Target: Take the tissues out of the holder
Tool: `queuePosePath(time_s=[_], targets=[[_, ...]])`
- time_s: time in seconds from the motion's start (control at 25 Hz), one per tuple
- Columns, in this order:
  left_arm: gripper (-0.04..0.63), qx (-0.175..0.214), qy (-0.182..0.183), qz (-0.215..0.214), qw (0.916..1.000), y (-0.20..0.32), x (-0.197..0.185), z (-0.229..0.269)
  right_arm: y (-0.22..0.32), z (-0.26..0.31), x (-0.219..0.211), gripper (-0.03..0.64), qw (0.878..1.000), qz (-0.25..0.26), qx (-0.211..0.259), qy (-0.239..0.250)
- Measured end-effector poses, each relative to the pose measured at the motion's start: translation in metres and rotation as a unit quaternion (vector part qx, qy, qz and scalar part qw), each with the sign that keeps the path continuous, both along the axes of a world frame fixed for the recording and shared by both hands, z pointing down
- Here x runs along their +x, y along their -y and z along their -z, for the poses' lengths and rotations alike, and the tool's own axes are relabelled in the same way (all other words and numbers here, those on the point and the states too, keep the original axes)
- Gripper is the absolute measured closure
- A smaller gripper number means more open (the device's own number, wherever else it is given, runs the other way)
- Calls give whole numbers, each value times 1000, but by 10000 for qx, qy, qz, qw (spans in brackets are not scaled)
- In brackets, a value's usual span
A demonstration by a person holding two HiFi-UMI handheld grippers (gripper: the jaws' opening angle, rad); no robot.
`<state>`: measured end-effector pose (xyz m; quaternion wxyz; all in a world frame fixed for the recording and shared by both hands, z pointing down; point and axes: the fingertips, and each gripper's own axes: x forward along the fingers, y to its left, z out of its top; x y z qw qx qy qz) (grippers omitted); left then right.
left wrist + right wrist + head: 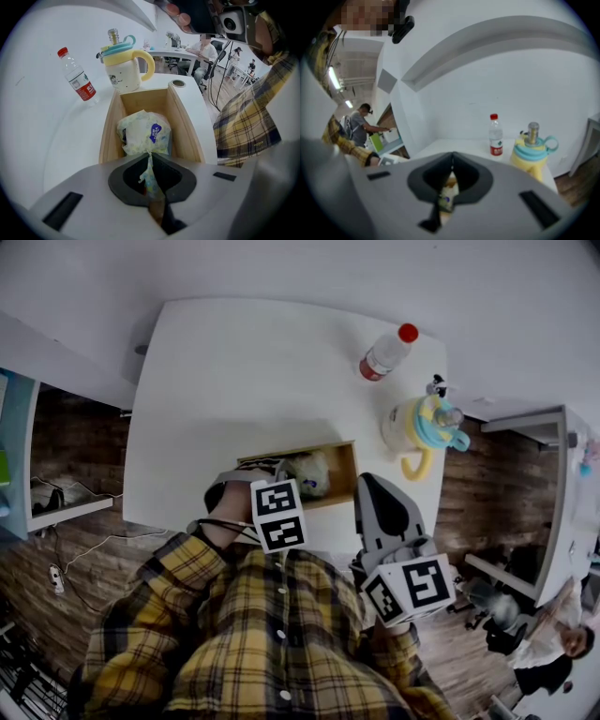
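Observation:
A wooden holder point(345, 457) lies on the white table point(234, 371) near its front edge, with a soft tissue pack point(309, 472) inside. In the left gripper view the pack point(142, 133), white with a blue label, fills the near half of the holder point(183, 126). My left gripper point(150, 159) is shut on a twisted end of the pack that runs up between its jaws. In the head view that gripper point(258, 474) sits over the holder's left end. My right gripper point(375, 488) hovers by the holder's right end, jaws together point(451, 161), with nothing clearly held.
A water bottle with a red cap point(386, 352) lies at the table's far right. A yellow cup with a teal lid and handle point(422, 427) stands just beyond the holder. Desks, chairs and people fill the room past the table.

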<state>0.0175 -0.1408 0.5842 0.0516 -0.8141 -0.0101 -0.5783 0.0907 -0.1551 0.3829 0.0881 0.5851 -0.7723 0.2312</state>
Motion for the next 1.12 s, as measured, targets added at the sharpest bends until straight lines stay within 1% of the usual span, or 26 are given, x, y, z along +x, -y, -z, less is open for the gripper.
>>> queuePosePath(time_s=[0.32,0.56,0.96,1.12], targets=[[569,-70,-181,177,9997,1,1,8,4,6,-2,606,9999,115,81,-73],[569,-13,-335,256,9991,1,0,21,7,8,-5,606,9996,224,131,-136],[571,275,-835,477,9950,2,-2,60,23,29,-9,606,9979,397,406,-312],[571,507,-1084,568,9912,7,-3,80,29,36,-11,606,9969,486,492,-361]])
